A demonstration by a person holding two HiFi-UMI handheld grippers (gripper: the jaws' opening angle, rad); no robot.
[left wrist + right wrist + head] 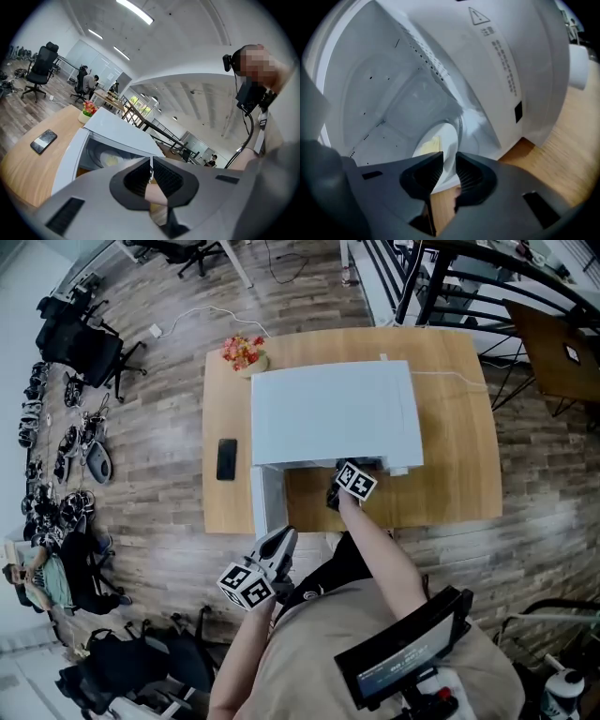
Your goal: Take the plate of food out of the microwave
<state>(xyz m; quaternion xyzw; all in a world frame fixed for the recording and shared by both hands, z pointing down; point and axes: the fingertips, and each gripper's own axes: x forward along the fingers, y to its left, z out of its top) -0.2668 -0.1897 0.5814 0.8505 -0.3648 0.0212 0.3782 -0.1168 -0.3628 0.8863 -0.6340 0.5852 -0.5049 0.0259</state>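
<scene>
**Jaws of the right gripper [449, 159] clamped on the plate [443, 136] inside the open microwave [506, 70]**

Watching the right gripper view, I see both jaws drawn in on the near rim of the white plate. The rim fills the narrow slot between the pads. Yellow food [427, 146] lies on the plate, which sits inside the microwave's white chamber, close to the opening.

On the head view, the person's right arm reaches to the mouth of the microwave, and that gripper's marker cube sits just outside the opening. The door [266, 498] stands swung out on the left, across the wooden surface [450, 456].

The left gripper [151, 164] is held low by the person's body, off the near edge of the surface. It is close to the door's outer end and well apart from the plate. Its jaws are together with nothing between them. Its view looks past the door into the chamber, where I can make out the plate and the yellow food.

A black phone [226, 458] lies flat on the surface left of the microwave. A small bunch of flowers [244, 352] stands just beside its far left corner.
</scene>
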